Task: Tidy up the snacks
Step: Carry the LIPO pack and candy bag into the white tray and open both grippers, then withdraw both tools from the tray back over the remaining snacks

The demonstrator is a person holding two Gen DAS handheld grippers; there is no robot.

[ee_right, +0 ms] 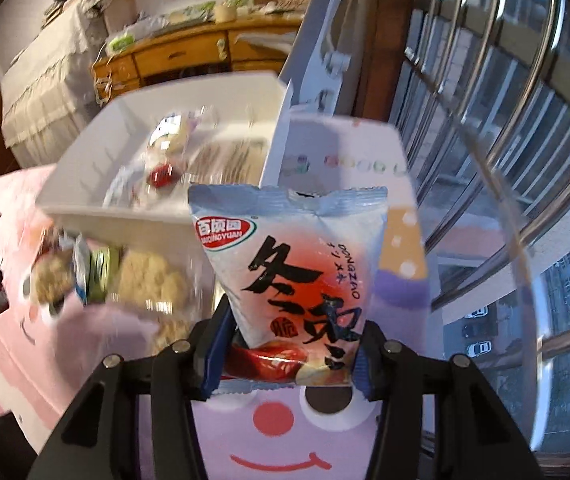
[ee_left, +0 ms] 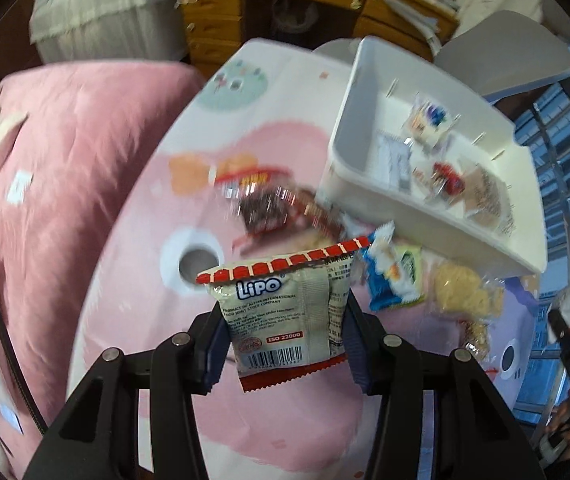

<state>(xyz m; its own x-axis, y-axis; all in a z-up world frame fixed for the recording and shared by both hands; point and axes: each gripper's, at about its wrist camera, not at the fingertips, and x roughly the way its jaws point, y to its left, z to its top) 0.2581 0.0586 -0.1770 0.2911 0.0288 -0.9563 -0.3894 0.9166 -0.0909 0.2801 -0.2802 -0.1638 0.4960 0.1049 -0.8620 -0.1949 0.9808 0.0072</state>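
Upright Lipo packet [ee_left: 285, 312] and pale jujube bag [ee_right: 297, 280], each between jaws

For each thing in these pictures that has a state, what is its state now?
left gripper: shut on the Lipo packet
Lipo packet: held upright, off the table
right gripper: shut on the white snack bag
white snack bag: sealed, held upright
white bin: open-topped, holds a few packets
loose snacks: lying on the table beside the bin
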